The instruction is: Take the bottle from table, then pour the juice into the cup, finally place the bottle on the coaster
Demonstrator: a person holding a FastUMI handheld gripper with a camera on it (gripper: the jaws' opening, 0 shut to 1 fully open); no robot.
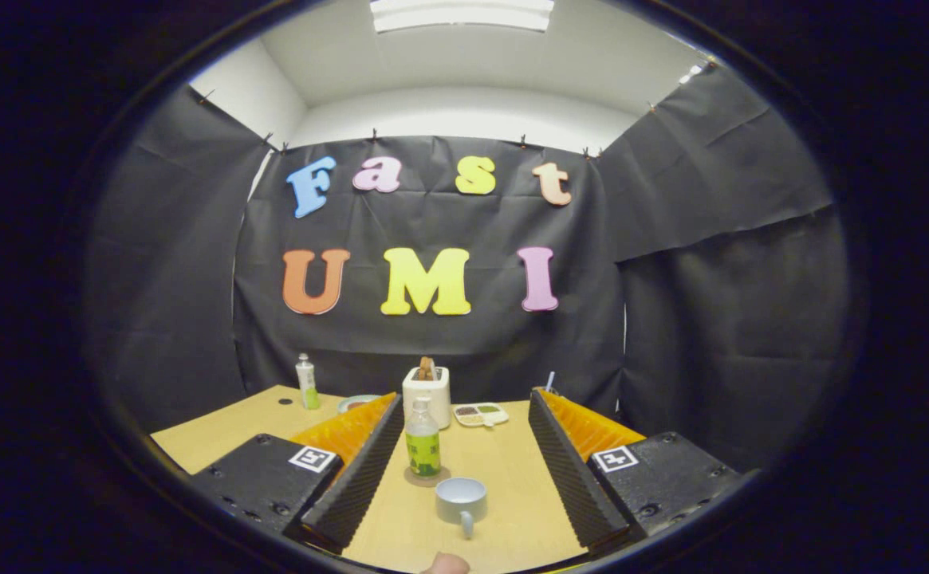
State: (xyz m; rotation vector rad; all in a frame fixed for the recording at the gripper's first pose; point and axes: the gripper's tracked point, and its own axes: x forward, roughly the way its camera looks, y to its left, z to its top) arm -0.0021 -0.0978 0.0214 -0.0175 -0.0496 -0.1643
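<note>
A small clear bottle (423, 440) with a green label and a white cap stands upright on a round brown coaster (426, 479) on the wooden table (504, 470). It is between my fingers, close to the left finger (356, 470). A light grey cup (461, 499) with its handle toward me sits just nearer than the bottle, also between the fingers. My gripper (464, 397) is open wide and touches neither of them.
Beyond the bottle stand a white toaster (427, 393) with bread in it and a small divided dish (481, 414). A white and green tube (305, 383) and a plate (355, 402) are at the back left. Black cloth walls close in the table.
</note>
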